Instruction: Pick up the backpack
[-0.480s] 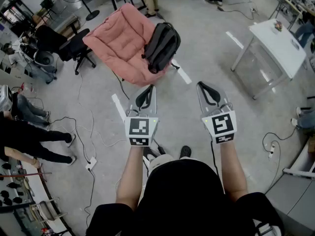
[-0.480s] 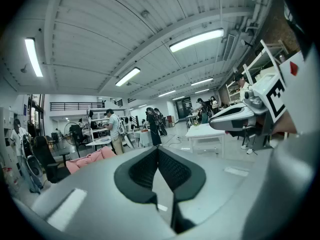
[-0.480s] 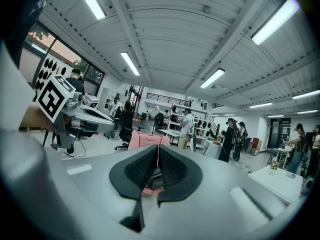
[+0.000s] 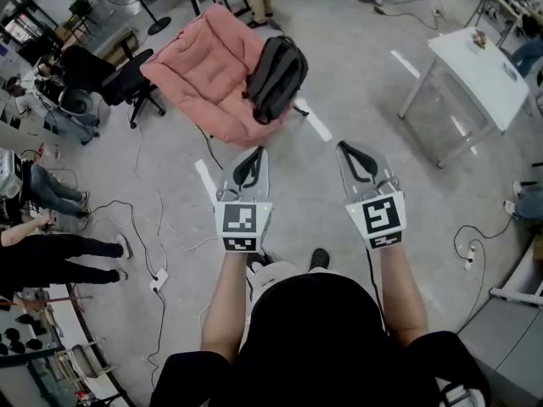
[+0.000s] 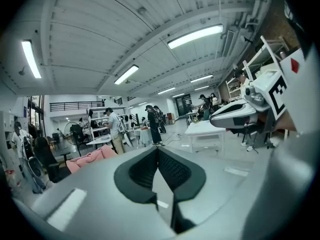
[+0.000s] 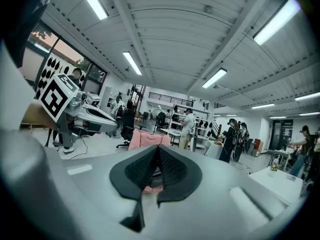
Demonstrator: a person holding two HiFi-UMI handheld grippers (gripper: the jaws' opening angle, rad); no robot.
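1 backpack (image 4: pixel 276 79) is leaning on the pink chair (image 4: pixel 204 75); left gripper (image 4: pixel 253 161) and right gripper (image 4: pixel 352 155) (2 in all) are hanging closed and empty, well apart from it, needing opening on approach.

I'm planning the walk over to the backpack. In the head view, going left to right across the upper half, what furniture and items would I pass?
From the left: black office chair → pink armchair → backpack → white table.

At the left edge, the seated person's black-trousered legs (image 4: pixel 64 251) have drawn closer together, and their bare forearm (image 4: pixel 24 230) now lies above them.
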